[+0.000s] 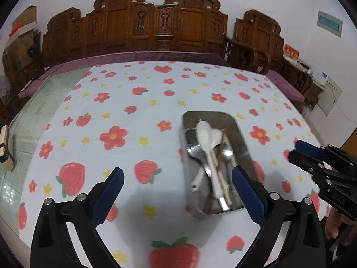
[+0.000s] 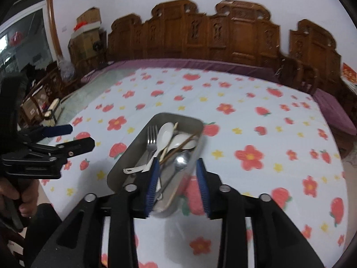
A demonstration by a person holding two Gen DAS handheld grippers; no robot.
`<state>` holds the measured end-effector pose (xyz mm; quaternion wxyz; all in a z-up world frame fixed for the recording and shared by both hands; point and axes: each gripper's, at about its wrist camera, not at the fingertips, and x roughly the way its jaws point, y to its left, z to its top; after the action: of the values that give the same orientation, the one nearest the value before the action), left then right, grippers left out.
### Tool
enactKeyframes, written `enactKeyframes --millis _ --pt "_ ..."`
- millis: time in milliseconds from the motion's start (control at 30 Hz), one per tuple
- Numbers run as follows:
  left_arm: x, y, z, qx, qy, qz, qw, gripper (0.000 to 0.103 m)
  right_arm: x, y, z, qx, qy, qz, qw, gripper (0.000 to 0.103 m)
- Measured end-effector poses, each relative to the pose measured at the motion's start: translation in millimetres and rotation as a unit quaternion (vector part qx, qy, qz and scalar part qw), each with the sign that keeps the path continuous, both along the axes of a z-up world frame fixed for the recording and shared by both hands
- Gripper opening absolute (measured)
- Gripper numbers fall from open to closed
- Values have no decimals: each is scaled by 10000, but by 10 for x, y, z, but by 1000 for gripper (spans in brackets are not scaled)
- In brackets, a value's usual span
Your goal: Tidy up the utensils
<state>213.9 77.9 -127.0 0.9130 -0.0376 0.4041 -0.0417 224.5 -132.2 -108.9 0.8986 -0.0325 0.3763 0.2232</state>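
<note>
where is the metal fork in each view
Left wrist view: the fork lies along the left side of the metal tray, right of centre, tines away from the camera, partly under a white spoon.
Right wrist view: the fork is at centre, in the tray's left half, tines pointing up.
Shared landmark: the carved wooden bench behind the table.

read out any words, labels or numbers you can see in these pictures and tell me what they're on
None can be read.
Wall plaque: print too small.
Red sign: yellow characters, blurred.
White wall box: small blue label, illegible.
Red paper: blurred.
Tray, utensils and cloth: no text.
</note>
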Motion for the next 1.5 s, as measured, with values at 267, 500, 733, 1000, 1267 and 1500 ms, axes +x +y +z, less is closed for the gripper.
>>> enactKeyframes --millis 267,500,733,1000,1267,1500 --pt "-225 -348 215 -60 -179 -84 9998 95 -397 -500 287 1 -379 -545 9978 77" --pt "-587 -651 511 321 -533 -171 9979 95 -788 -825 603 104 -857 -887 9923 100" --pt "-1017 -827 870 288 -959 -170 9948 95 -1198 -906 963 174 -1395 -983 9852 100" --pt "-1425 -893 1175 208 -1429 -89 9895 95 -1636 -998 1227 361 -1851 -1029 9767 100" --pt "-1580 -934 1216 320 -1556 58 9873 95 -1731 -1024 1256 444 -1880 -1034 9757 100" --pt "-1637 -976 1240 353 -1714 32 9846 95 -1755 -1020 1258 467 -1877 -1047 9755 100"
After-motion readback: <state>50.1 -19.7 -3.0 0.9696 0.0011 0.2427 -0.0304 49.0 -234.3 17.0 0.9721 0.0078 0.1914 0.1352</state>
